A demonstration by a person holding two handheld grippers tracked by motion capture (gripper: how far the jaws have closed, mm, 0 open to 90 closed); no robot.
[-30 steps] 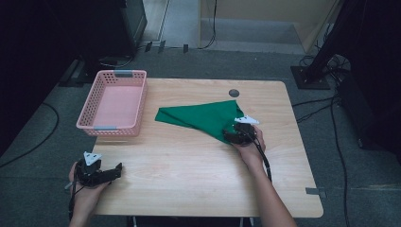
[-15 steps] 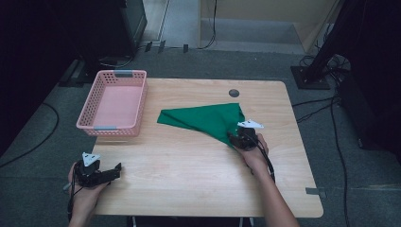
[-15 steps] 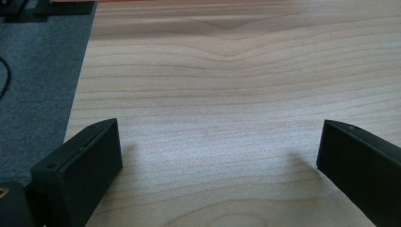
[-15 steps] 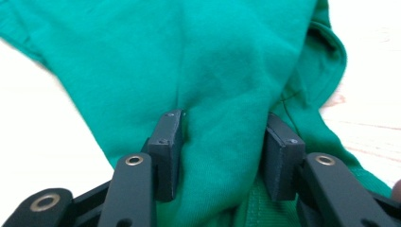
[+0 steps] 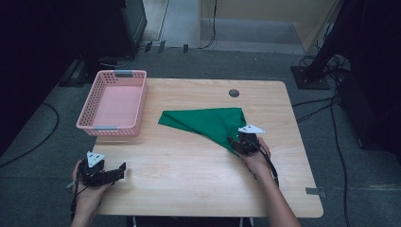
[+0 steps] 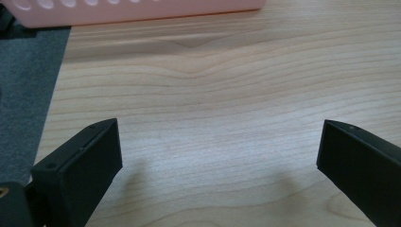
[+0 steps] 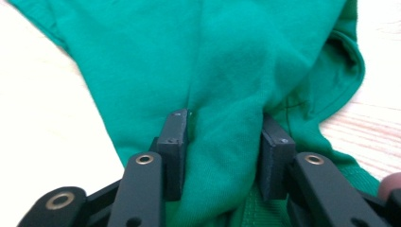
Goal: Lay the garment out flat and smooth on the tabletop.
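**Right tongs clamped on green cloth, left tongs idle and open**

Near edge, high view: left hand (image 5: 87, 196) holds the left tongs (image 5: 118, 171) at the front-left corner of the bench (image 5: 189, 175), jaws pointing right along the wood. Left gripper view: jaws spread wide, bare wood grain between them, nothing held. Bench edge and dark floor (image 6: 23, 94) at the left of that view, pink basket (image 6: 137, 9) wall with round holes across the top.

Right side, a bit farther in: right hand (image 5: 257, 158) holds the right tongs (image 5: 235, 142) at the near-right tip of the cloth (image 5: 208, 123). Grey three-cornered plate (image 5: 251, 128) on top of it, cable trailing back along the forearm. Right gripper view: right tongs (image 7: 224, 156) partly closed, a bunched fold of cloth (image 7: 213, 61) pinched between the two pads, fabric touching both. Cloth fans out beyond the jaws, hemmed edge curling at the right, pale wood on both sides.

Mid bench: cloth lies flat as a rough triangle, wide edge toward the far side, narrowing to the point at the right tongs. Well apart from the left tongs.

Farther, left: basket (image 5: 90, 109) sits on the far-left corner, overhanging the bench edge slightly, nothing visible inside. Just left of the cloth, not touching.

Far edge: dark round grommet (image 5: 234, 92) in the benchtop. Beyond it, grey carpet, cables and a black stand base (image 5: 309, 78) at the right.
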